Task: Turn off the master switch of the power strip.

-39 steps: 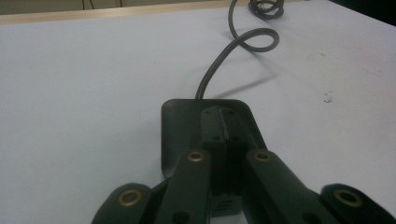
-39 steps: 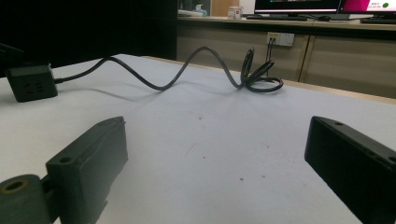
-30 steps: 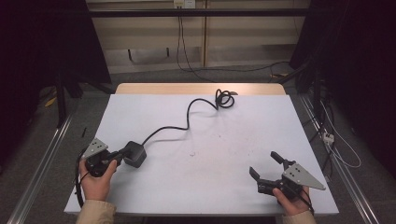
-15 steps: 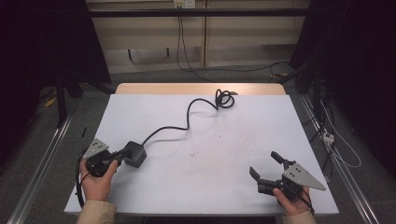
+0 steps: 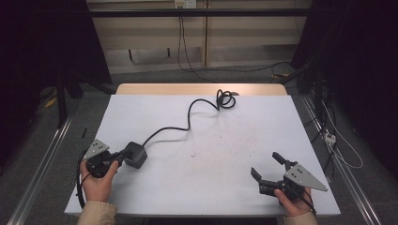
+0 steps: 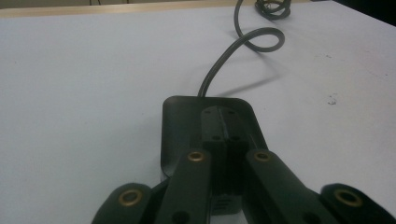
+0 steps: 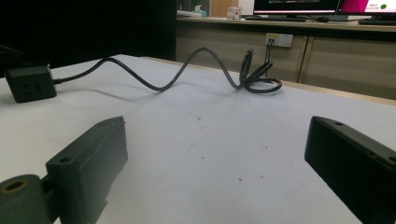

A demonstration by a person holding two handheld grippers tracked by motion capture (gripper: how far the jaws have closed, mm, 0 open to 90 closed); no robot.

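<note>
Held low at 8 o'clock on the table, the left tool (image 5: 125, 155) has its jaws closed pad to pad. In the left gripper view its tips (image 6: 223, 122) lie over the top of the black, nearly cubic plastic power-socket block (image 6: 180, 126), and no part of the block is seen between the pads. The right tool (image 5: 266, 164) rests at 5 o'clock with its jaws standing wide apart and nothing between them, aimed towards 10 o'clock. Nothing has changed over the last second: both hands, both tools and the block (image 5: 137, 154) sit exactly as in the earlier high views. Judged from this, the work is at a pause, with contact made on the block but no lift or drag begun.

The block sits on the white table (image 5: 211, 187) at 8 o'clock, just ahead of the left tool. Its black round rubber cord (image 5: 187, 119) leaves the far face and snakes towards 1 o'clock. The cord ends in a loose coil (image 5: 225, 99) at 12 o'clock, near the table's far wooden edge. The block itself has no marked long axis. Block and cord together run from 8 o'clock to 12 o'clock. In the right gripper view a socket face of the block (image 7: 30, 83) is turned towards the right tool.
</note>
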